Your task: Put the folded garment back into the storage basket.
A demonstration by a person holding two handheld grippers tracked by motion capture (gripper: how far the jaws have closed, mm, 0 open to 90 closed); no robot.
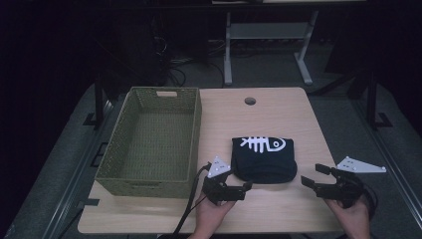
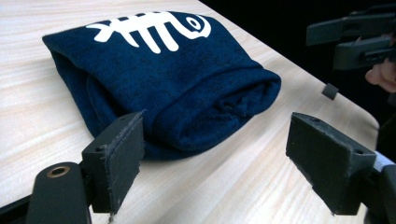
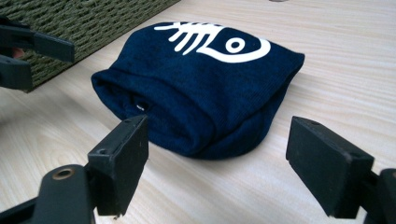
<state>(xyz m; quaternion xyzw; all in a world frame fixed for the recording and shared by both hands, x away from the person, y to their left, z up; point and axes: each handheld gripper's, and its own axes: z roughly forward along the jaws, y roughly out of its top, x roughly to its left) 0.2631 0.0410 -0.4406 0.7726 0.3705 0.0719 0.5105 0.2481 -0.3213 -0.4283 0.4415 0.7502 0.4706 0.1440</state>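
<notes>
At frame centre lay one folded navy cloth (image 1: 264,158), right of one woven basket (image 1: 152,142)
Two grippers, left (image 1: 238,189) and right (image 1: 314,177), flanked its near edge, jaws wide, empty; bare table (image 1: 278,112) beyond

The room is dim. A grey floor (image 1: 278,69) surrounds the pale wooden counter (image 1: 278,114). Behind it stands a white-legged desk frame (image 1: 268,35), with cables (image 1: 174,62) nearby.

High view dim, room near black past the table (image 1: 278,109), slightly soft. Gripper views brighter and sharp; soft shadow under the folded cloth (image 3: 205,88).
</notes>
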